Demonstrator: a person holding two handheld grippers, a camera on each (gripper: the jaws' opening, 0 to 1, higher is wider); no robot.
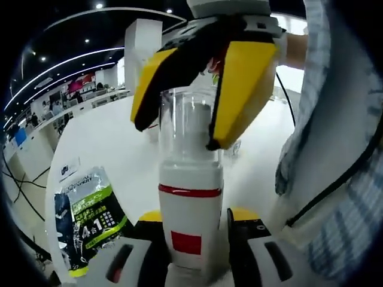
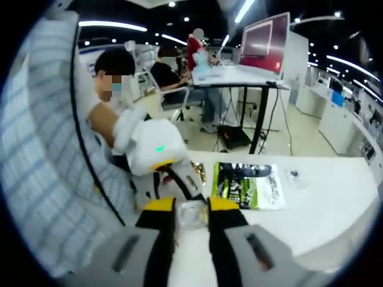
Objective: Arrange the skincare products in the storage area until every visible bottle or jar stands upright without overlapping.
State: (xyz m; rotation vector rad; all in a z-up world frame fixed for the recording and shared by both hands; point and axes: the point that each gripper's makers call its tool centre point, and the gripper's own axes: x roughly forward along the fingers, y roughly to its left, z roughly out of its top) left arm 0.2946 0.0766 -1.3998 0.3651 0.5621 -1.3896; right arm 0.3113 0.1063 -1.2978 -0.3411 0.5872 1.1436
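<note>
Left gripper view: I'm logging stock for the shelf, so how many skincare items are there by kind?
Pump bottle, white with clear cap, held between the left gripper jaws, cap gripped by the right gripper: 1
Green and black sachet pack lying flat on the white table: 1
Total: 2

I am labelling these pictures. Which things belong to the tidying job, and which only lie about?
Job:
- white pump bottle, clear cap
- left tool, holding the bottle's body
- right tool, closed around the cap

Lying about:
- green and black packet
- white table
- red-backed monitor
</note>
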